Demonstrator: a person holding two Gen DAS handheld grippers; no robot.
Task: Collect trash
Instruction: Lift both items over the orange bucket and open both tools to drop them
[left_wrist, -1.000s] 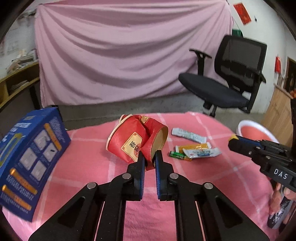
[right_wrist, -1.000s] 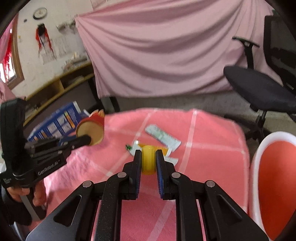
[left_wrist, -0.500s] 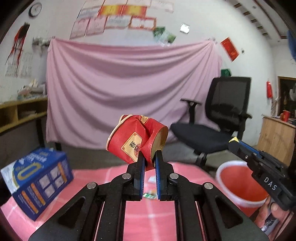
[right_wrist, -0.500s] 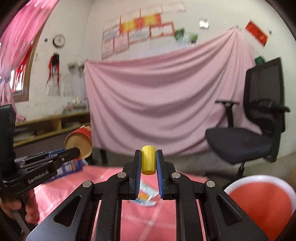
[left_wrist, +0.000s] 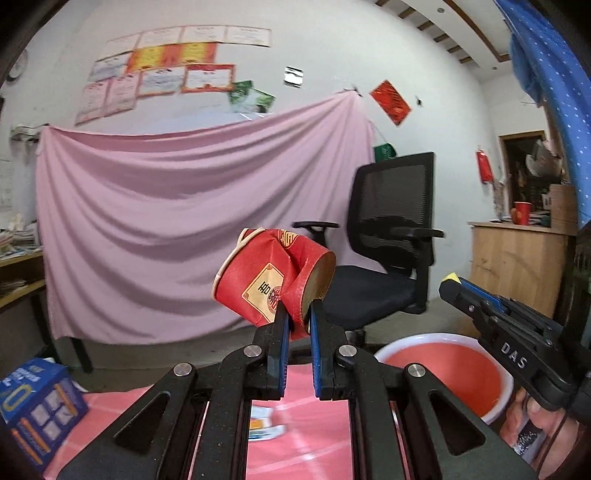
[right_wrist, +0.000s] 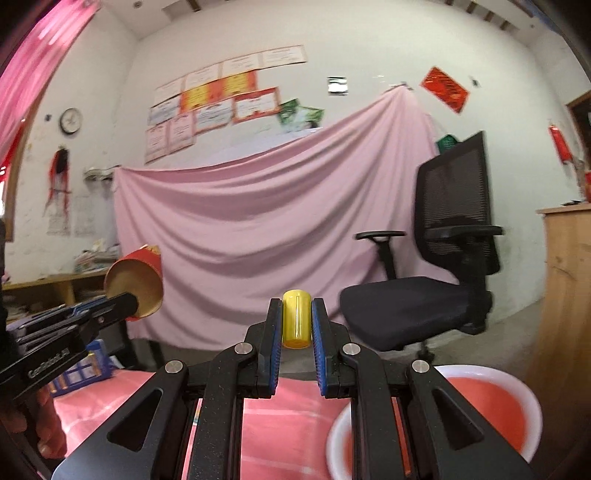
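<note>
My left gripper (left_wrist: 296, 321) is shut on the rim of a crushed red paper cup (left_wrist: 266, 280) and holds it in the air above the pink table. The cup also shows at the left of the right wrist view (right_wrist: 135, 282). My right gripper (right_wrist: 296, 325) is shut on a small yellow cylinder (right_wrist: 296, 318), held up in the air. A red basin with a white rim (left_wrist: 448, 369) stands below and to the right of the table; it also shows in the right wrist view (right_wrist: 491, 406). The right gripper shows at the right of the left wrist view (left_wrist: 458, 291).
A blue box (left_wrist: 35, 402) sits at the table's left edge. A wrapper (left_wrist: 264, 428) lies on the pink checked cloth (left_wrist: 295, 435). A black office chair (left_wrist: 388, 251) stands behind the table, a wooden cabinet (left_wrist: 517, 266) at the right, a pink drape behind.
Both grippers have risen well above the table with their loads still held. The views have tilted up, and the basin has come into view below on the right.
</note>
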